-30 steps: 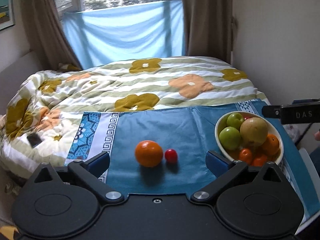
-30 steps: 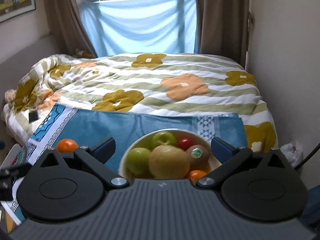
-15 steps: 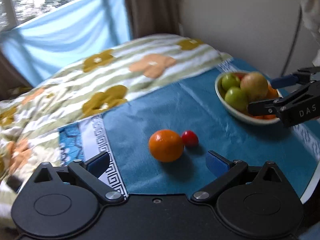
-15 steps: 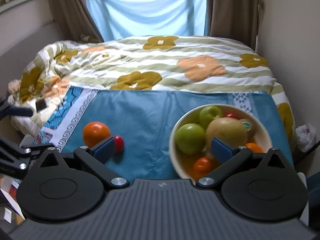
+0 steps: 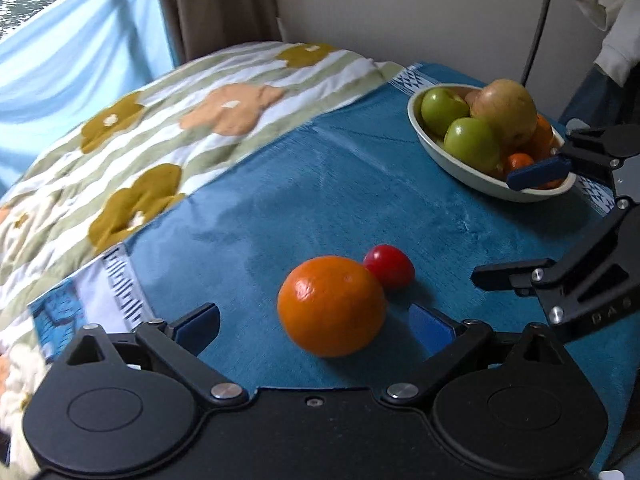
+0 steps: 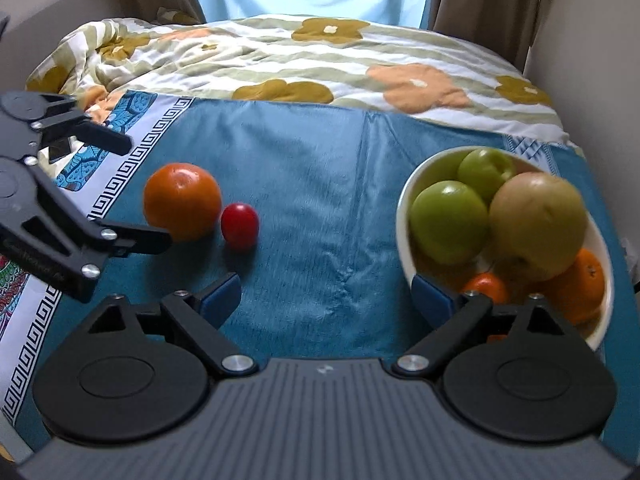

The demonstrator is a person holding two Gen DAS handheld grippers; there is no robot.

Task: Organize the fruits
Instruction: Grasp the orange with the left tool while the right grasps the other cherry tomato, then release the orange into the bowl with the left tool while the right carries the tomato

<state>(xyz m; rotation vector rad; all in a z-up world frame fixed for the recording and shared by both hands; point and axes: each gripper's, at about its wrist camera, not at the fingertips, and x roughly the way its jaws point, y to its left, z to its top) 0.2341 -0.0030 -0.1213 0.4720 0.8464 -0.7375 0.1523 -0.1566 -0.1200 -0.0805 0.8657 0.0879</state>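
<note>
An orange [image 5: 331, 305] lies on the blue cloth [image 5: 320, 184] with a small red fruit [image 5: 389, 266] touching its far right side. My left gripper [image 5: 316, 322] is open, its fingers on either side of the orange, low over the cloth. A white bowl [image 6: 404, 216] at the right holds green apples [image 6: 448, 222], a yellowish pear [image 6: 538, 224] and small oranges [image 6: 576, 284]. My right gripper [image 6: 326, 296] is open and empty over the cloth, its right finger at the bowl's rim. The orange [image 6: 182, 200] and red fruit [image 6: 239, 226] lie to its left.
The cloth covers a table beside a bed with a flowered quilt [image 6: 320, 56]. A wall and curtain [image 5: 216, 4] stand behind. A cable [image 5: 538, 20] and hanging cloth are at the far right near the bowl [image 5: 472, 176].
My left gripper has moved forward and down, so the orange now sits between its fingers. My right gripper has dropped and pulled left, its right finger now by the bowl's near rim.
</note>
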